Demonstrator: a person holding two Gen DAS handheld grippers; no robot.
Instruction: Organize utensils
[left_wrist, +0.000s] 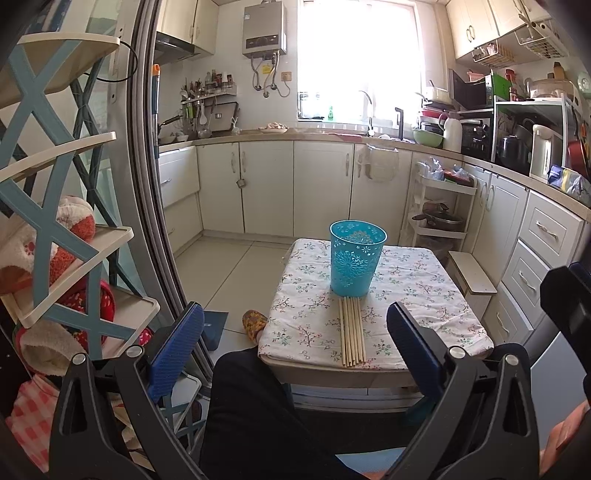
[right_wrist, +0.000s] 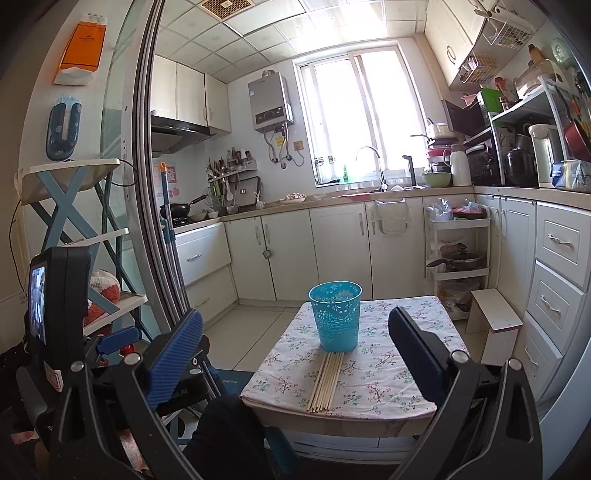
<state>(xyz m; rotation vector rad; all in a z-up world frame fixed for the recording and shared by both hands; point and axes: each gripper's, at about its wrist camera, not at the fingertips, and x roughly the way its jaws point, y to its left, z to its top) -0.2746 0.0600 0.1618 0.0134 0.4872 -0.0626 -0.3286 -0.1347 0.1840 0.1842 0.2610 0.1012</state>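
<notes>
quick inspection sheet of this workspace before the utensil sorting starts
surface: small table under a floral cloth, standing on the kitchen floor
job's things: blue cup upright and empty as far as can be seen; bundle of chopsticks lying flat on the cloth just in front of it, tips at its base
clutter: nothing seen on the table besides these
grippers: left gripper and right gripper both open, jaws wide, nothing between them, short of the table
cables: black cable looping off the shelf rack on the left
surroundings: small stool beside the table, crowded kitchen counter, person's dark-clad leg below
</notes>
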